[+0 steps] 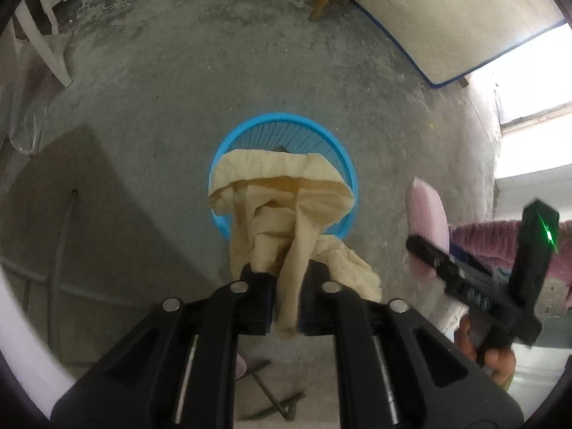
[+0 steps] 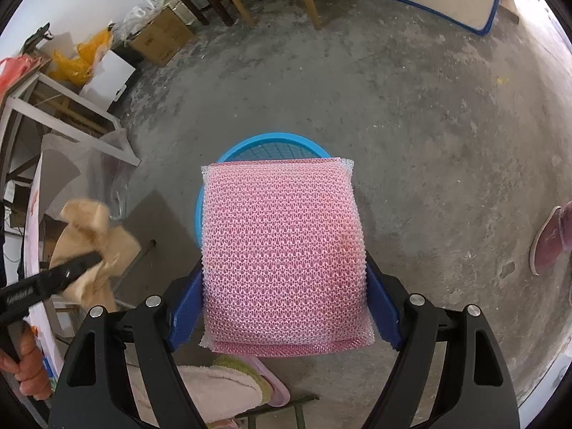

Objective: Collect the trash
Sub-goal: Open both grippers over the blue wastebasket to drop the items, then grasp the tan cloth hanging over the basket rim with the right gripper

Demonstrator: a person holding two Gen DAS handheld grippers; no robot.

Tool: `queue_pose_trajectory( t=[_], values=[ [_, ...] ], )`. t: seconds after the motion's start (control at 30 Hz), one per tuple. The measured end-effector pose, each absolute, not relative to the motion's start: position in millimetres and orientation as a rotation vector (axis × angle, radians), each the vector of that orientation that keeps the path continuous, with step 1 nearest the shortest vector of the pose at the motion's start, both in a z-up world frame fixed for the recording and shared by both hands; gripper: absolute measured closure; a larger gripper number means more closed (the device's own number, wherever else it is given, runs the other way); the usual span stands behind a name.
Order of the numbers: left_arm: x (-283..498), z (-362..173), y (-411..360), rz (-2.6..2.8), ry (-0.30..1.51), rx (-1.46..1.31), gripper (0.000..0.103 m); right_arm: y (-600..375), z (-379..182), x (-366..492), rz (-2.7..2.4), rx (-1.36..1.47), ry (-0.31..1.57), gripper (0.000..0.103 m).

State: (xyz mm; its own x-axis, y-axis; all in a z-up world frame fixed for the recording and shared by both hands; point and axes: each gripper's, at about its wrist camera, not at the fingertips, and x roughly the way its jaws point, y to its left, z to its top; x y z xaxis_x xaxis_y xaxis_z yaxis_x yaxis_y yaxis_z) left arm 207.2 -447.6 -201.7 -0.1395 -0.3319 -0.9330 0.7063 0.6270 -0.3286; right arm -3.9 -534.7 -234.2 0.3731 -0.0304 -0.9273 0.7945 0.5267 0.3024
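You can read nothing here: the print on the cardboard box (image 2: 161, 37) and the marks on the left gripper (image 2: 71, 268) arm are too blurred.

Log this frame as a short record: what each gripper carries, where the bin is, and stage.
left gripper: beige crumpled cloth hanging between its fingers
right gripper: shut on pink mesh scrubber
bin: blue basket on concrete floor, below both items
stage: both items above basket, not yet dropped
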Motion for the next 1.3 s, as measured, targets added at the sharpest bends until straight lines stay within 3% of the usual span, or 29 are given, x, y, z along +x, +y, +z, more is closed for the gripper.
queue_pose_trajectory(
  t=[0.03, 0.1, 0.2, 0.5, 0.8, 1.0, 1.3],
  values=[
    [208, -206, -454, -0.922, 1.446, 0.341, 0.071, -537, -237, -3, -0.623, 0.875, 1.066, 0.025],
    [209, -214, -463, -0.915, 1.441, 0.363, 0.057, -538, -241, -3, -0.619, 0.882, 1.070, 0.025],
    [212, -228, -475, -0.904, 1.447, 0.400, 0.048, -540, -248, -1, -0.616, 0.889, 1.080, 0.025],
    [221, -211, -471, -0.965, 1.398, 0.313, 0.047, -538, -253, 6, -0.595, 0.893, 1.074, 0.025],
    [226, -121, -415, -0.972, 1.209, 0.303, 0.047, -527, -267, 46, -0.489, 0.891, 1.095, 0.025],
    [223, -58, -336, -0.902, 1.093, 0.283, 0.041, -531, -292, 98, -0.466, 0.841, 1.085, 0.016],
    [202, -11, -204, -0.741, 1.002, 0.167, 0.035, -532, -294, 126, -0.417, 0.767, 1.126, 0.016]
  ],
)
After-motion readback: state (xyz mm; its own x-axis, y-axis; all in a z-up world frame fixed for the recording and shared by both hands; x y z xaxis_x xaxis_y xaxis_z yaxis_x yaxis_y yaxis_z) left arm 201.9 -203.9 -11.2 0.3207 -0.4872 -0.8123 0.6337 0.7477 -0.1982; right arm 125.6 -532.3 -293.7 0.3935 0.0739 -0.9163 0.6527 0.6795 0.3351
